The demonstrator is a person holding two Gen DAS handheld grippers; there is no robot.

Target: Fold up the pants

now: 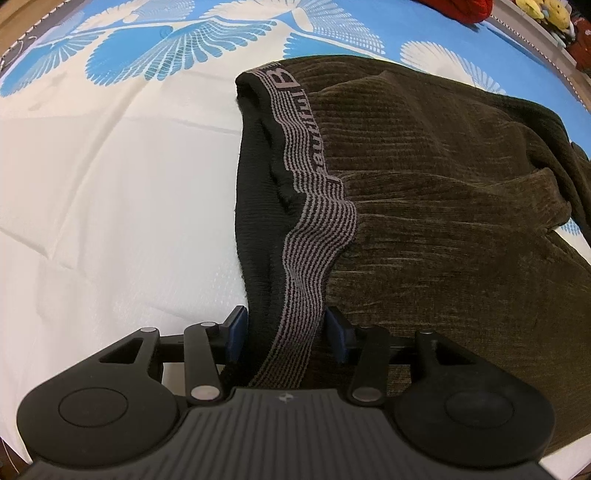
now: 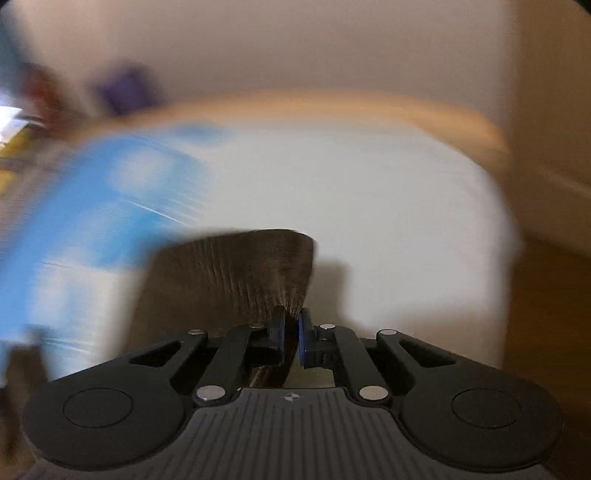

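In the left wrist view, the left tool (image 1: 286, 332) sits at six o'clock, its blue pads (image 1: 236, 328) set on either side of the striped waistband (image 1: 314, 206) and the black inner fabric beside it; the band runs between them and they appear to grip it, though the contact itself is partly hidden. From there the waistband climbs toward twelve o'clock, ending in a folded corner with pale lettering. The pants (image 1: 443, 184), dark brown and ribbed, spread from the band out to three o'clock, lying on the bed (image 1: 110, 203), whose white cover fills the side toward nine o'clock. Farther off, at eleven to one o'clock, the cover turns blue with white fan-shaped prints. A red object (image 1: 465, 9) shows at the far edge around one o'clock.

In the right wrist view, heavily blurred, the right tool (image 2: 291, 332) at six o'clock is clenched on an edge of the brown pants (image 2: 236, 273), the cloth fanning up toward eleven o'clock. Beyond it lies the white and blue bed cover (image 2: 369, 206), then a tan bed frame edge (image 2: 332, 103) and a pale wall (image 2: 295, 44) at twelve o'clock.
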